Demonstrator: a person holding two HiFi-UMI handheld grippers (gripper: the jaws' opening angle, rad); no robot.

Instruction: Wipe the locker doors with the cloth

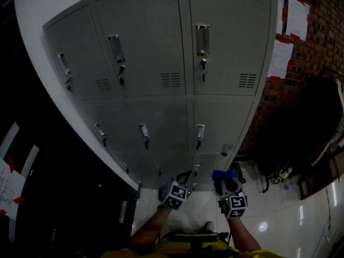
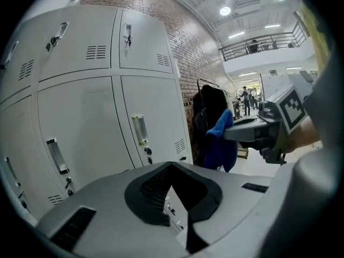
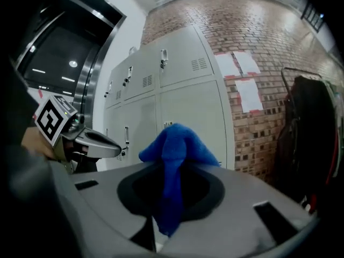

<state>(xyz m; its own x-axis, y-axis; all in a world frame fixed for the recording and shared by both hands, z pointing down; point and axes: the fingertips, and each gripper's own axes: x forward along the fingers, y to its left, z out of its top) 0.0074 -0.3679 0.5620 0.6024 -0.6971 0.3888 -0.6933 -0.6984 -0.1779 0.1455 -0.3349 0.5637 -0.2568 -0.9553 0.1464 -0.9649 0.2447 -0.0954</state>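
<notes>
A bank of grey locker doors [image 1: 156,58] rises in front of me, each with a handle and a key. Both grippers hang low before the bottom row. My right gripper [image 1: 224,183] is shut on a blue cloth [image 1: 221,174]; in the right gripper view the cloth [image 3: 174,149] bunches up out of the jaws and hangs down between them. My left gripper [image 1: 181,180] is shut with nothing in it, its black pads [image 2: 156,190] bare. From the left gripper view the cloth [image 2: 220,141] and the right gripper [image 2: 252,132] sit to the right, short of the lockers [image 2: 80,117].
A brick wall [image 1: 317,42] with taped papers [image 1: 281,58] adjoins the lockers on the right. A dark coat on a rack [image 2: 210,109] stands by that wall. White tiled floor [image 1: 279,219] lies below. A dark glass frame [image 3: 59,63] borders the lockers' left side.
</notes>
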